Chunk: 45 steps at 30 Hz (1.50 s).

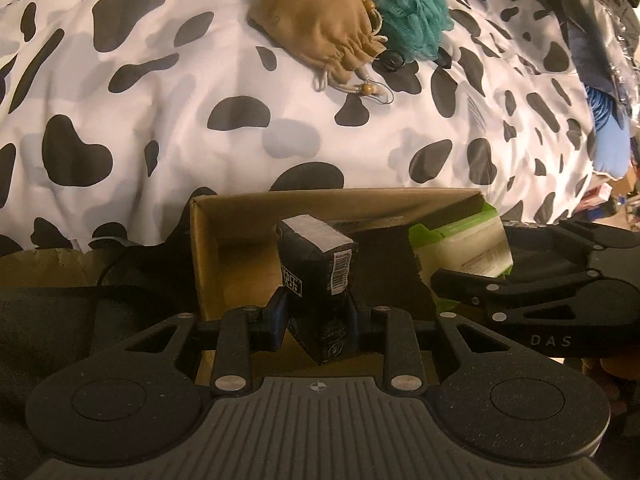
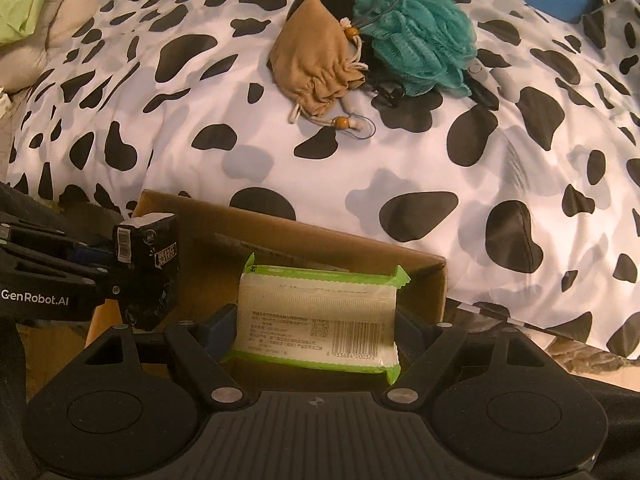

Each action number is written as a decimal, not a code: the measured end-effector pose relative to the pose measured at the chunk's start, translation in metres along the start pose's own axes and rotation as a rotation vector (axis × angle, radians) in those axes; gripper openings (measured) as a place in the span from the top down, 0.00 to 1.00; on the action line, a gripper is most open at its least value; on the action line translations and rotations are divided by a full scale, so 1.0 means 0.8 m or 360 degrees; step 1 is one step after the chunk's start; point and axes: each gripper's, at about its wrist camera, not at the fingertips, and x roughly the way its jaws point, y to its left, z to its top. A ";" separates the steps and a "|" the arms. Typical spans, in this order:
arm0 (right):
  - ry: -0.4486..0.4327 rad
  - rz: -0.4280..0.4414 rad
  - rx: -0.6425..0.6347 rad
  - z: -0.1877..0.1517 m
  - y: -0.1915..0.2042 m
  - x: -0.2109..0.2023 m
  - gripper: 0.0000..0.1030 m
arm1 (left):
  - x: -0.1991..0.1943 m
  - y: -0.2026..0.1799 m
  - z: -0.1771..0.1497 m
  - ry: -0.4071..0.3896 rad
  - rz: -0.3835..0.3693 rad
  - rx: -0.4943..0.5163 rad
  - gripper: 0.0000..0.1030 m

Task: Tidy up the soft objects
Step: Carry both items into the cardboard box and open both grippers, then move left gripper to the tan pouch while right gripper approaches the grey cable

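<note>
My left gripper [image 1: 318,322] is shut on a small black tissue pack [image 1: 320,276] and holds it over an open cardboard box [image 1: 208,248]. My right gripper [image 2: 316,328] is shut on a green-and-white tissue pack [image 2: 316,312] over the same box [image 2: 424,280]. Each view shows the other gripper's pack: the green one [image 1: 464,248] to the right, the black one [image 2: 148,268] to the left. A tan drawstring pouch [image 1: 316,28] [image 2: 316,68] and a teal bath pouf [image 1: 412,12] [image 2: 420,44] lie side by side, touching, far back on the cow-print bedcover [image 1: 200,80].
The box sits at the near edge of the bed [image 2: 480,140]. A small black clip-like item [image 2: 390,92] lies beside the pouf. Blue and dark clutter [image 1: 608,120] is piled at the bed's right side. A green pillow [image 2: 24,0] lies at far left.
</note>
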 end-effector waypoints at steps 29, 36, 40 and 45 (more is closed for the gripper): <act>0.0073 -0.0097 -0.0030 0.002 0.001 0.011 0.00 | 0.012 0.005 0.006 0.0033 0.0172 -0.0083 0.32; 0.0043 -0.0118 -0.0021 0.003 0.000 0.007 0.00 | 0.011 0.003 0.005 0.0013 0.0179 -0.0061 0.32; 0.0018 -0.0120 0.0001 0.005 -0.003 0.003 0.00 | 0.008 0.002 0.005 -0.0017 0.0176 -0.0047 0.32; -0.0022 -0.0141 0.0046 0.009 -0.010 -0.001 0.00 | 0.001 -0.002 0.008 -0.0087 0.0174 -0.0029 0.32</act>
